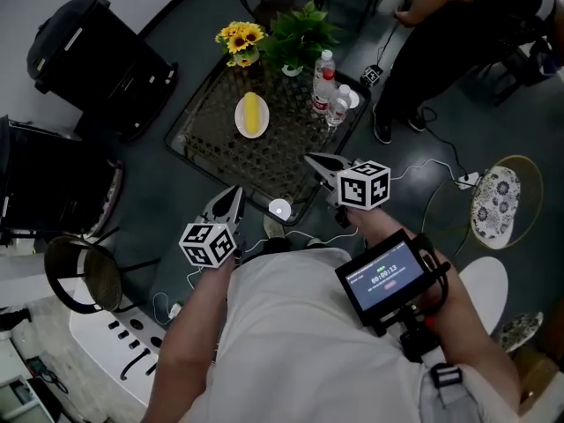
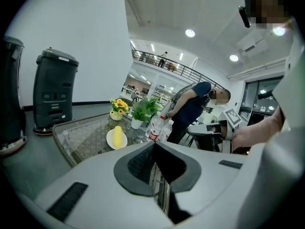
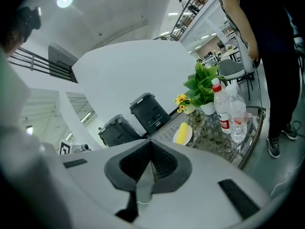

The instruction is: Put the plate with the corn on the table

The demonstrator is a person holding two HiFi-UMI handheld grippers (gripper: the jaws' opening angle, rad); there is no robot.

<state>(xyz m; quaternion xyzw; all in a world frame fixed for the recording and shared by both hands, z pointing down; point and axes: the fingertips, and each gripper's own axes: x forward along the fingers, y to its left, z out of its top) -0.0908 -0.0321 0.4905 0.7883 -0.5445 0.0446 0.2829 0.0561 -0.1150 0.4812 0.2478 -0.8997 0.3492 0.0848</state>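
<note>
Timer digits on screen [image 1: 385, 277], too blurred.

Floor [image 1: 141, 174]: dark grey.
Wall [image 2: 86, 27]: plain white.
Ceiling lights [image 2: 190, 33]: round, lit.
Black units [image 1: 97, 55]: two, side by side beside the wall.

On the table [image 1: 233, 161], the plate [image 1: 240, 123] holding the corn [image 1: 252, 113] lies toward the far left edge. At the far corner stand flowers [image 1: 240, 42], with a plant [image 1: 300, 33] to their right and bottles [image 1: 324, 82] near the right corner.
</note>
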